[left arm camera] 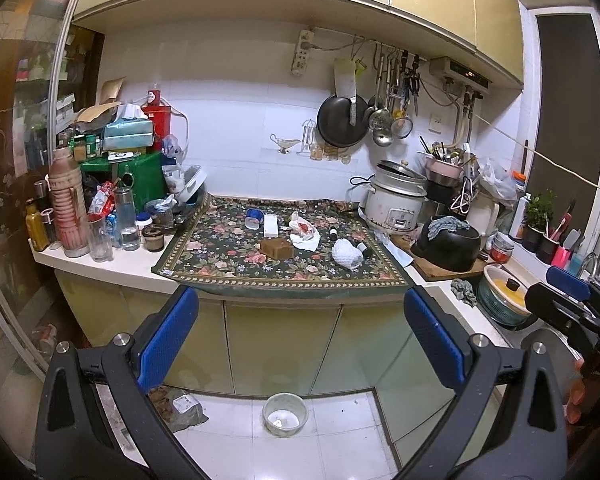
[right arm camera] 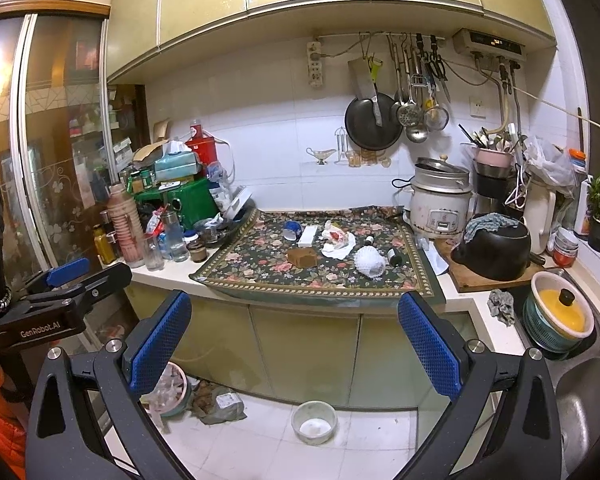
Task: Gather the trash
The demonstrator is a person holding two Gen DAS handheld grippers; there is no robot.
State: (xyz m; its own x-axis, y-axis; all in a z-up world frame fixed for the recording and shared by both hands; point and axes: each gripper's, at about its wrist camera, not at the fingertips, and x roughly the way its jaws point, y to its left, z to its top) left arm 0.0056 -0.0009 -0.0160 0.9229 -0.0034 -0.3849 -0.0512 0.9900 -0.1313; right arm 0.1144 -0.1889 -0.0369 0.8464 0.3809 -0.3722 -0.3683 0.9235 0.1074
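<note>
Trash sits mid-tabletop on the floral cloth (left arm camera: 220,264): crumpled tissue with red wrapper (left arm camera: 305,232), white foam net (left arm camera: 346,254) to its right, brown block (left arm camera: 276,249) in front-left, white box (left arm camera: 271,226) and blue tape roll (left arm camera: 253,218) behind. None of it touches a gripper.

View diffs: right wrist shows a pink-rimmed waste bin (right arm camera: 172,390) on the floor under the tabletop edge and the steel sink (right arm camera: 584,400); left wrist shows neither. Both show the floor bowl (left arm camera: 285,414) and the rice cooker (left arm camera: 396,202).

Left gripper (left arm camera: 300,332): blue pads wide apart, nothing between, held level below tabletop height, facing the cabinets. Right gripper (right arm camera: 296,332): same, pads apart, empty, level. They sit side by side; each is visible at the edge of the other's view.
</note>
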